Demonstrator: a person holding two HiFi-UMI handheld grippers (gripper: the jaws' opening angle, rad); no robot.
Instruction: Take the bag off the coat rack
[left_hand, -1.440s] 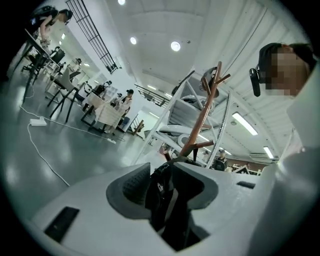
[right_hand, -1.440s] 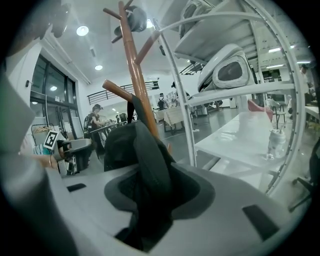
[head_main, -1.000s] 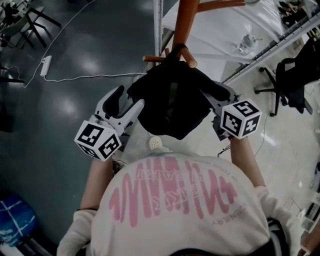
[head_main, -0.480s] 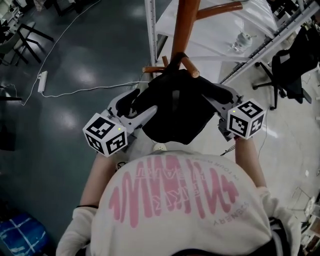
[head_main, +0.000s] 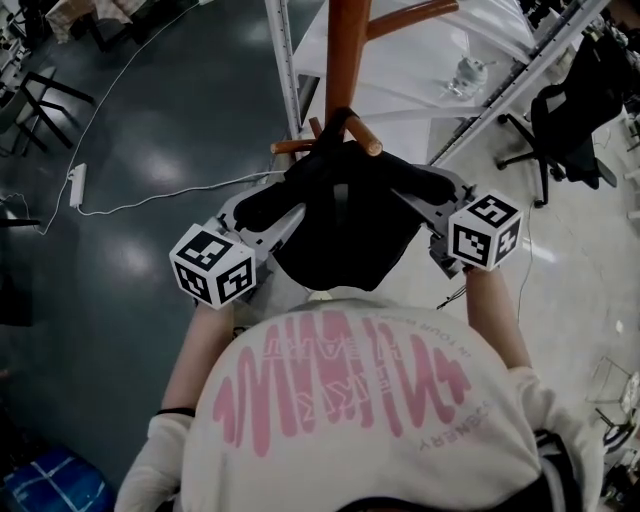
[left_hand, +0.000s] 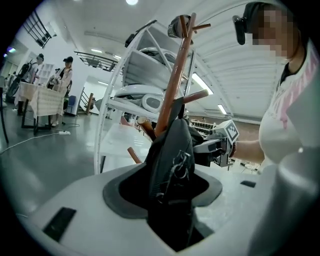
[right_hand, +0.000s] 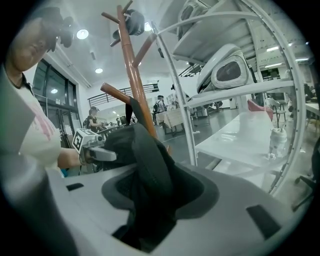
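Note:
A black bag (head_main: 345, 215) hangs by its strap from a peg of the brown wooden coat rack (head_main: 345, 50). My left gripper (head_main: 275, 208) is at the bag's left side. Its jaws have just been closing, and the bag's edge (left_hand: 172, 165) fills the gap between them. My right gripper (head_main: 415, 195) grips the bag's right side. Its jaws have just been opening a little, with the bag's fabric (right_hand: 145, 170) still packed between them. From each gripper view the other gripper shows beyond the bag: the right gripper (left_hand: 215, 147) and the left gripper (right_hand: 92, 147).
A white metal shelving frame (head_main: 290, 70) with a white shelf stands right behind the rack. A black office chair (head_main: 570, 110) is at the right. A power strip (head_main: 75, 185) with its cable lies on the dark floor at the left. People (left_hand: 65, 75) stand far off.
My left gripper has moved in toward the bag's left side and its jaws have narrowed onto the bag. The right gripper has stayed on the bag's right side.

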